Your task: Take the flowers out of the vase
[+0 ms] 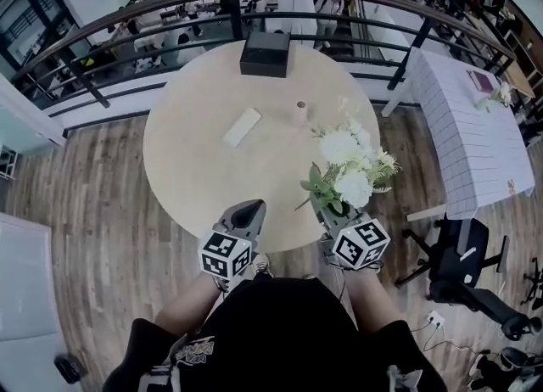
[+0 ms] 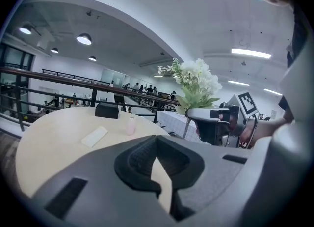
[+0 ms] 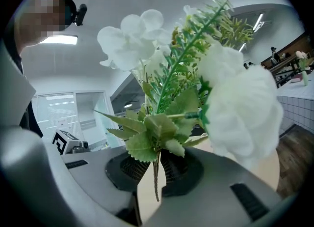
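Note:
A bunch of white flowers with green leaves [image 1: 348,165] is held above the near right edge of the round table [image 1: 195,170], stems clamped in my right gripper [image 1: 328,210]. The right gripper view shows the thin stem [image 3: 156,177] between the jaws of that gripper [image 3: 156,169], with leaves and blooms [image 3: 235,108] filling the picture. A small pink vase [image 1: 300,113] stands upright and apart, further back on the table; the left gripper view shows it as well [image 2: 130,125]. My left gripper [image 1: 249,209] is shut and holds nothing, at the near table edge [image 2: 158,159].
A black box [image 1: 265,53] sits at the table's far edge and a flat white block [image 1: 242,126] lies mid-table. A dark railing [image 1: 127,21] curves behind the table. At right are a white tiled table [image 1: 467,127] and a black office chair [image 1: 462,271].

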Tool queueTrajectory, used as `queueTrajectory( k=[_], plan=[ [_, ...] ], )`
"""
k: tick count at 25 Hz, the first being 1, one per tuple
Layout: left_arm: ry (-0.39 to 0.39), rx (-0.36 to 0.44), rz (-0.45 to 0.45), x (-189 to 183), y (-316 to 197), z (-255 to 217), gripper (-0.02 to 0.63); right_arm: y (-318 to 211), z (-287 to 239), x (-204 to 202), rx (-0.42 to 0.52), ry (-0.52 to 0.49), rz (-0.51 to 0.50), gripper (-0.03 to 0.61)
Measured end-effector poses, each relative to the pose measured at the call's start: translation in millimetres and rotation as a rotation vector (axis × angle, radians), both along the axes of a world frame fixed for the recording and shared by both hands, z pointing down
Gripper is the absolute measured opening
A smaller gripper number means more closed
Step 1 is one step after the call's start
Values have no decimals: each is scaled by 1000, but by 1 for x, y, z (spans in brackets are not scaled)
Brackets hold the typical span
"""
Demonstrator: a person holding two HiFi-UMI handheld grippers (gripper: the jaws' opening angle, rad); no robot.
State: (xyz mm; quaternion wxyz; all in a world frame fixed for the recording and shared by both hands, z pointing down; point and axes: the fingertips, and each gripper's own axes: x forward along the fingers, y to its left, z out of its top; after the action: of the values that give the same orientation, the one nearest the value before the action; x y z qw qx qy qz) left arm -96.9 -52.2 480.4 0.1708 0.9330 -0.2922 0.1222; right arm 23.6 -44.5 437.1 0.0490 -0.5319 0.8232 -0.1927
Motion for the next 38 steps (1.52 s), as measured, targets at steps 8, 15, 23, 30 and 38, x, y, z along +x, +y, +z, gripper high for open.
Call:
queueTrajectory(
  k=[8,15,23,30,38],
  plan=[
    [23,0,-133,20,56,-4,6,63,-4,14,9,23,-117,67],
    [20,-10,-193,43,113,-1,8,114,2,27,8,16,-190,67],
    [4,-18,-226,53,159,3,8,154,11,37,-1,5,-231,67],
    [-8,-10,-215,62,171,1,8,170,15,37,-10,-8,-243,67],
    [-11,19,-201,71,168,-10,8,166,13,41,5,-14,-248,67]
  ],
)
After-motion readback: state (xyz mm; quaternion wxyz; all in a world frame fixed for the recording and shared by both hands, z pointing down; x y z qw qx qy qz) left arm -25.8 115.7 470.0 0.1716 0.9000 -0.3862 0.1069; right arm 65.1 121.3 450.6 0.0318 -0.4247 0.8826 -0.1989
